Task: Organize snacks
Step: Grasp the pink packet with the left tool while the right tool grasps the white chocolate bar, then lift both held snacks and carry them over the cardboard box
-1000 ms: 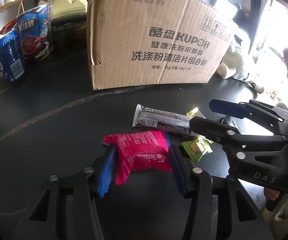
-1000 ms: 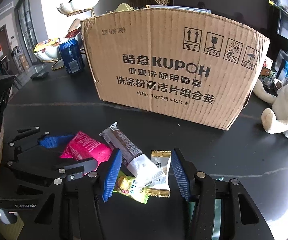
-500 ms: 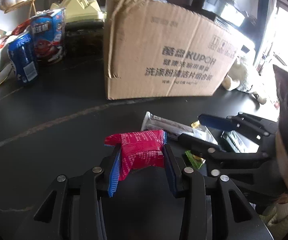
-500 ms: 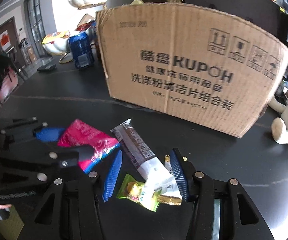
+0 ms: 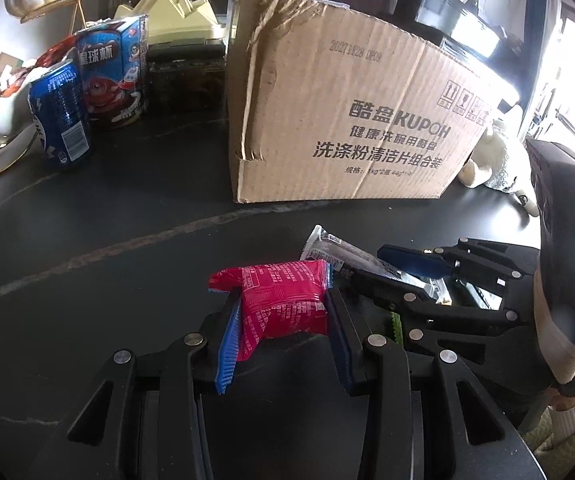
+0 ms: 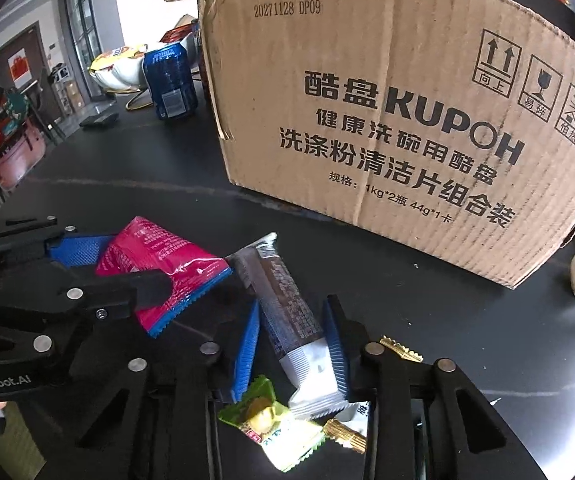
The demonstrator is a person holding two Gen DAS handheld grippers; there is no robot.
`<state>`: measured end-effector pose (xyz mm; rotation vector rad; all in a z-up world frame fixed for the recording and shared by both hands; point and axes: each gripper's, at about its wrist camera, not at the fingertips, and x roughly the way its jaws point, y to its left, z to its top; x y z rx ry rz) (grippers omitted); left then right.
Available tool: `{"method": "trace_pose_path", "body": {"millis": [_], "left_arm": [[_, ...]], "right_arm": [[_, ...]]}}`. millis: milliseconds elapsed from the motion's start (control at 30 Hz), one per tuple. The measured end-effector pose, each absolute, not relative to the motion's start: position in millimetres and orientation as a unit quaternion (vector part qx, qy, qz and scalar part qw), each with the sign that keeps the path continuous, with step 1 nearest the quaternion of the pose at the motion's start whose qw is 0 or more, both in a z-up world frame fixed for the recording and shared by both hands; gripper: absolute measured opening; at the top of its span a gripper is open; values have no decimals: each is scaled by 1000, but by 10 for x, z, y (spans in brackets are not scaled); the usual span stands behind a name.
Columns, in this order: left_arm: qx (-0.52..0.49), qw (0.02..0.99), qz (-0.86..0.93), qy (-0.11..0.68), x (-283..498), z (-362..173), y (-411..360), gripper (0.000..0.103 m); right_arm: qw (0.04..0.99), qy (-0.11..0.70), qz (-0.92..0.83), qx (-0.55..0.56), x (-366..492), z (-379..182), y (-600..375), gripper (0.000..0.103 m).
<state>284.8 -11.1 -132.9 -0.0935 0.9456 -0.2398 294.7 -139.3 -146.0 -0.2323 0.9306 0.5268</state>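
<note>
Left gripper [image 5: 283, 312] clamps pink packet [image 5: 283, 300]; right gripper [image 6: 291, 336] closing around brown bar [image 6: 287, 300].

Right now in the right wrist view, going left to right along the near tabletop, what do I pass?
left gripper → pink snack packet → brown-and-white snack bar, the right gripper's jaws closing on it → gold wrapper tip

On the table [image 6: 467, 344], the cardboard box [image 6: 387, 100] stands behind the snacks. The can [image 6: 171, 80] sits left of the box. The pouch [image 6: 155, 264] lies left of the bar [image 6: 287, 312], with a candy [image 6: 271, 428] in front.
</note>
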Motion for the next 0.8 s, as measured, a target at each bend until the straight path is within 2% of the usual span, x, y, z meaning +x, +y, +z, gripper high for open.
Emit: {"method": "trace_pose_path", "body": {"millis": [200,267,333,800], "left_arm": [[-48,881,-114,456,2839,-1335,-104,39],[-49,881,-113,456,2839,-1336,-100,39],[-50,882,-113,454,2845,-1326,-85,39],[-30,909,-113,400,2698,-997,-118,39]], "right_arm": [[853,442,253,-112,2942,-1480,-1344,29],[855,440,253,-109,2942,-1481,-1332,23],[857,439,250,-100,2941,-1468,-1331,21],[880,398,250,-71,2754,-1012,-1481,21]]}}
